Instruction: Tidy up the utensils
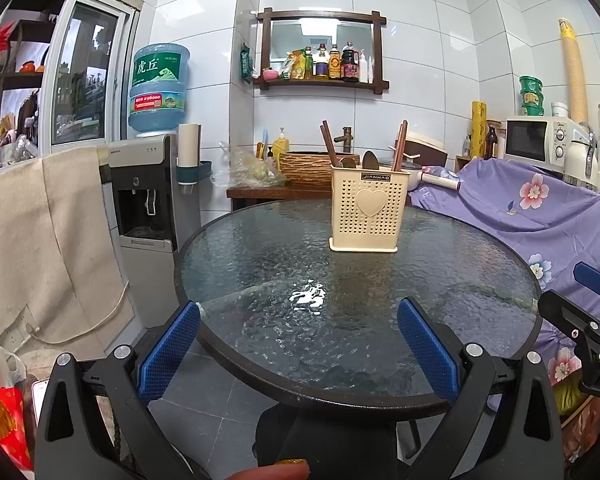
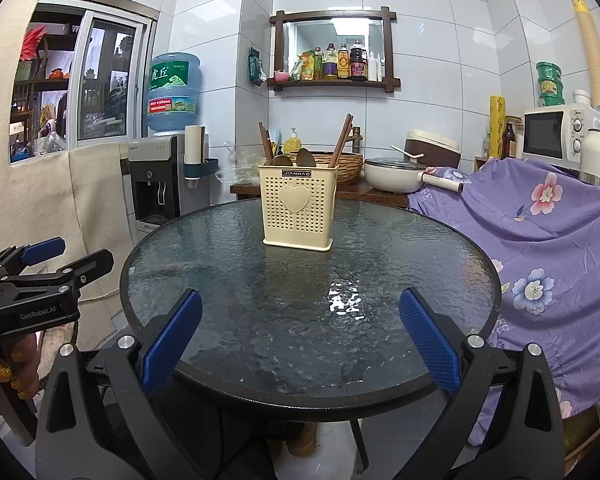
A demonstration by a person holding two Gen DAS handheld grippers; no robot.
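Observation:
A cream perforated utensil holder (image 1: 369,208) (image 2: 297,209) with a heart on its front stands upright on the far half of the round glass table (image 1: 260,264) (image 2: 420,248). Brown chopsticks (image 1: 328,142) (image 2: 342,138) and dark spoons (image 1: 370,160) (image 2: 305,158) stick up out of it. My left gripper (image 1: 299,316) hangs open over the table's near edge, nothing between its blue pads. My right gripper (image 2: 300,312) is likewise open and empty at the near edge. Each gripper shows at the side of the other's view.
A water dispenser (image 1: 146,196) stands left of the table, a beige cloth (image 1: 28,248) beside it. Purple floral fabric (image 2: 548,232) covers furniture on the right. Behind the table are a wicker basin (image 1: 304,166), a white pot (image 2: 394,178) and a microwave (image 2: 548,134).

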